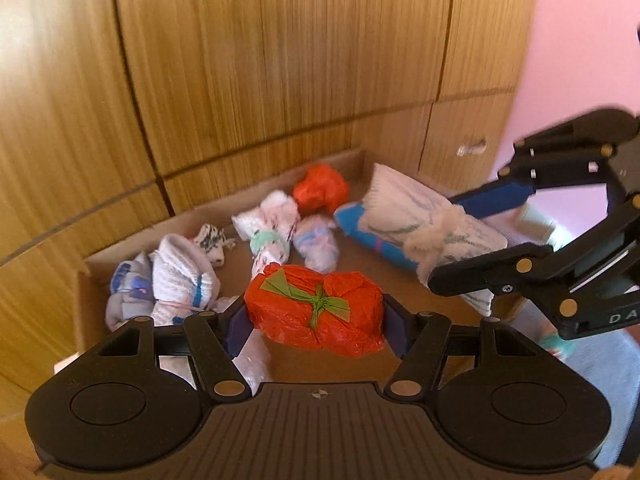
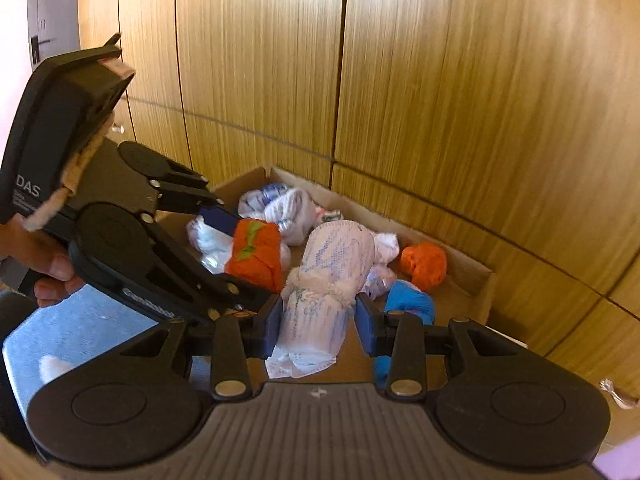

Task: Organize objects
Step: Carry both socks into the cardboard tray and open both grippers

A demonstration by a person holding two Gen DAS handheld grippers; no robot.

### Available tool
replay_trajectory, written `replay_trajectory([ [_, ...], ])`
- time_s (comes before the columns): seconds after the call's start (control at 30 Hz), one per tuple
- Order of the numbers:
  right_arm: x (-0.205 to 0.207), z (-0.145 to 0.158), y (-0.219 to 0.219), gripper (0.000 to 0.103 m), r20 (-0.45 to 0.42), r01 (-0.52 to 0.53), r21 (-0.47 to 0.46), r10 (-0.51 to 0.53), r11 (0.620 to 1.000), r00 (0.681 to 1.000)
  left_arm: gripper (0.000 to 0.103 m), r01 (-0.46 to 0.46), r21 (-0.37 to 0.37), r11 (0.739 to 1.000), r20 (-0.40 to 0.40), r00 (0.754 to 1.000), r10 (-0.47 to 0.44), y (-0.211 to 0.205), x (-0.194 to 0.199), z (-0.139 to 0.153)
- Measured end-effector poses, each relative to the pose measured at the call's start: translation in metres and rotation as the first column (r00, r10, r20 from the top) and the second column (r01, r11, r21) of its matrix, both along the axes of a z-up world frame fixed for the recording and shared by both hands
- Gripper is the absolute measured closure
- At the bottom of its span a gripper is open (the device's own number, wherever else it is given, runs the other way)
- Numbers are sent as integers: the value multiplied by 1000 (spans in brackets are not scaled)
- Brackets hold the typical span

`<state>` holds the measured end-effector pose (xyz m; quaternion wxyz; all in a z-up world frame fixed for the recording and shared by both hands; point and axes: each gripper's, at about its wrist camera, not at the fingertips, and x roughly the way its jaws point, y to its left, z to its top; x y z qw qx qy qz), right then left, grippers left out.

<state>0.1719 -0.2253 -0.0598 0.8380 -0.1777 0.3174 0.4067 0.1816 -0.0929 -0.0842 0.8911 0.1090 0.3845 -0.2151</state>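
Note:
My left gripper (image 1: 316, 320) is shut on an orange parcel tied with a green ribbon (image 1: 314, 308), held over a cardboard box (image 1: 92, 280). My right gripper (image 2: 320, 320) is shut on a white rolled bundle bound with fluffy cord (image 2: 324, 280), also over the cardboard box (image 2: 476, 280). In the left wrist view that white bundle (image 1: 420, 220) hangs at the right in the right gripper (image 1: 460, 240). In the right wrist view the orange parcel (image 2: 256, 256) sits in the left gripper (image 2: 236, 248), with a hand behind it.
Inside the box lie several small wrapped bundles: white ones (image 1: 180, 276), an orange ball (image 1: 320, 188) and a blue roll (image 2: 412, 300). Wooden cabinet doors (image 1: 280, 60) rise right behind the box. A pale blue cloth surface (image 2: 80, 332) lies near me.

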Motion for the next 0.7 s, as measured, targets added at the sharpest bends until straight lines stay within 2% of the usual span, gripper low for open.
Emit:
replay_trajectory([
  [0.2,28,-28,13,67,-53,-42,-74,38,996,998,33,59,86,995,-33,998,-57,-7,18,-27],
  [0.37,40,-45,22,68,-76,-98,-146,88,984,993,33,77,108,991,-49,996,-72,-10,28,-38],
  [0.57,57,-47,25,69,-64,-83,-190,72,978,995,32,17,56,998,-59,998,-14,-5,40,-40],
  [0.7,61,-51,26,71,-45,-72,-228,63,971,997,32,-7,59,998,-60,998,10,-5,43,-40],
])
